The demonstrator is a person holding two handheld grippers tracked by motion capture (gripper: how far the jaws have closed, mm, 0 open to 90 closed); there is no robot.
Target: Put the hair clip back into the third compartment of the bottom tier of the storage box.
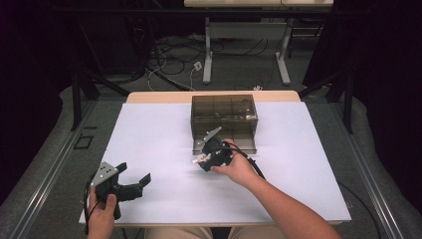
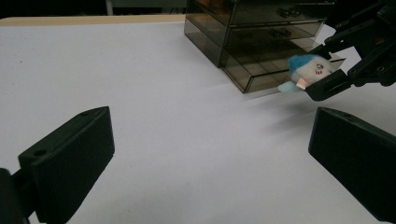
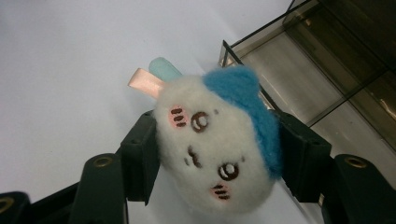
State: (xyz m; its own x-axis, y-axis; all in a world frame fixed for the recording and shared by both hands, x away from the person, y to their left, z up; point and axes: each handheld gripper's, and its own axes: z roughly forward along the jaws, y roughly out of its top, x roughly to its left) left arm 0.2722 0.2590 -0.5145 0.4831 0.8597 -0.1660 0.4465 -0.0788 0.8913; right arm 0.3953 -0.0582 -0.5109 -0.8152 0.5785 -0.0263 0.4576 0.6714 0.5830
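One smooth white desk (image 1: 149, 149) carries a smoky, translucent drawer box (image 1: 224, 112) at its far middle, bottom drawer pulled out. Just near it, the right claw (image 1: 205, 158) clamps a fuzzy, egg-shaped plush (image 3: 219, 154), blue-capped, lying tilted, its lower end cut off. The left claw (image 1: 133, 175) gapes empty.

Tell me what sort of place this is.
Probably a lab or recording room, not a home: black curtains hang around a white-topped table, loose cables lie on the grey floor behind it, and a bare desk frame stands beyond.
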